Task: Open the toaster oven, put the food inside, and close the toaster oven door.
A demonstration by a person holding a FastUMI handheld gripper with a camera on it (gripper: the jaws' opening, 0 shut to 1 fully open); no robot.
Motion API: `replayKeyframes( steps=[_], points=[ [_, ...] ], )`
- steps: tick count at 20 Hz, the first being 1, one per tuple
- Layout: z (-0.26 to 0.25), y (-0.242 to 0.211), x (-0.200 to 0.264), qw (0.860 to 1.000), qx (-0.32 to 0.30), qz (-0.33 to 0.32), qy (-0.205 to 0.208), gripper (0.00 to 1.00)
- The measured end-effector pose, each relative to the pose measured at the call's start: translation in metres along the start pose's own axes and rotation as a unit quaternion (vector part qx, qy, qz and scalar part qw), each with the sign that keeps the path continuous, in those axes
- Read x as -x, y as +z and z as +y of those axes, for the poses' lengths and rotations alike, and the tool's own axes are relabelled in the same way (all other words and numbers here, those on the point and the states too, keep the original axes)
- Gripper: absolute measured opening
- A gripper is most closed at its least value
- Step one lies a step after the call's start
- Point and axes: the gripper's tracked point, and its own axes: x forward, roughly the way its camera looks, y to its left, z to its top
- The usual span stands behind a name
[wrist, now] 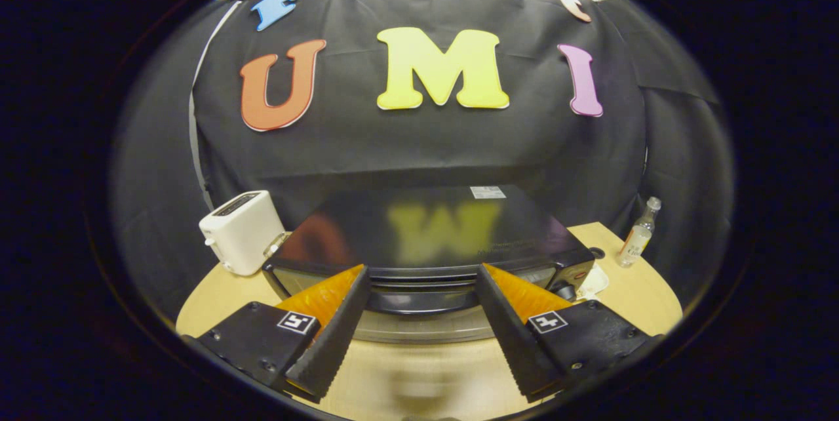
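Gripper (pixel 419 277) level, aimed low over pale wooden desk (pixel 649 290); jaws spread wide, gripping nothing. Glossy black toaster oven (pixel 426 227) mid-frame, its curved door handle (pixel 419 300) between the fingertips. White toaster (pixel 242 231) at left, small clear bottle (pixel 639 234) at right.

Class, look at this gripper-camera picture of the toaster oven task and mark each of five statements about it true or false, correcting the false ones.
1. The gripper has its fingers spread apart with nothing held between them. True.
2. The toaster oven stands just ahead of the fingers, its door handle between them. True.
3. A white toaster sits on top of the toaster oven. False: it stands on the table beside the oven.
4. A small clear bottle lies on its side between the fingers. False: it stands upright on the table, beyond the oven's other side.
5. The fingers clamp the door handle. False: they are open around it.
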Motion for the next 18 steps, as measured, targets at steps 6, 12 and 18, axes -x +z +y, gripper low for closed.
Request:
replayKeyframes(
  steps=[6,12,18],
  points=[
    [0.000,-0.010,0.017,1.000,0.003,0.009,0.005,1.00],
    [-0.001,-0.030,0.040,1.000,0.004,0.016,0.009,1.00],
    [-0.003,-0.059,0.064,0.999,0.007,0.034,0.014,1.00]
  ],
)
